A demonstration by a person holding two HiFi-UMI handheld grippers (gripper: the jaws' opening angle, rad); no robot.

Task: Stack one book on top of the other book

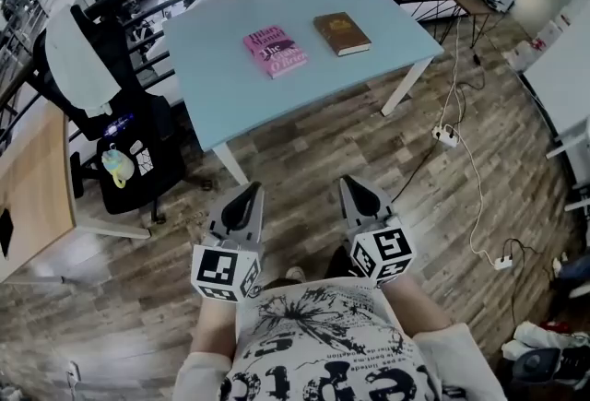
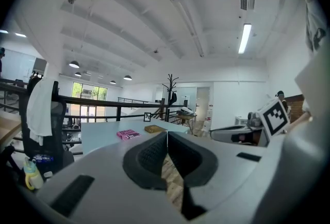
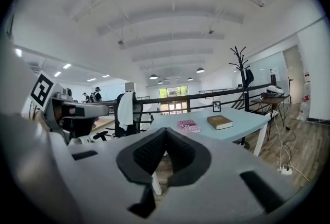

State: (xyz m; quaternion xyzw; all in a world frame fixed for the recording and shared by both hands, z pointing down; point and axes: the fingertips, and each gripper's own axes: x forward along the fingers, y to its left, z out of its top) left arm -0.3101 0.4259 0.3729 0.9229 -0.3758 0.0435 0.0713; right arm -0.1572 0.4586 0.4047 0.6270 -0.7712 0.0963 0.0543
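Two books flat on table [image 1: 212, 67], side by side, apart: pink book [image 1: 275, 51] left, brown book [image 1: 341, 32] right. Left gripper [image 1: 244, 206] and right gripper [image 1: 361, 198] held near person's torso over wood floor, well short of table. Both sets of jaws closed, nothing between them.

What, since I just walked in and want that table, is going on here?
A person stands back from the blue table, holding the left tongs and the right tongs, both shut and empty. The pink book and the brown book lie side by side on it, apart, with neither being touched. The stacking has not started.
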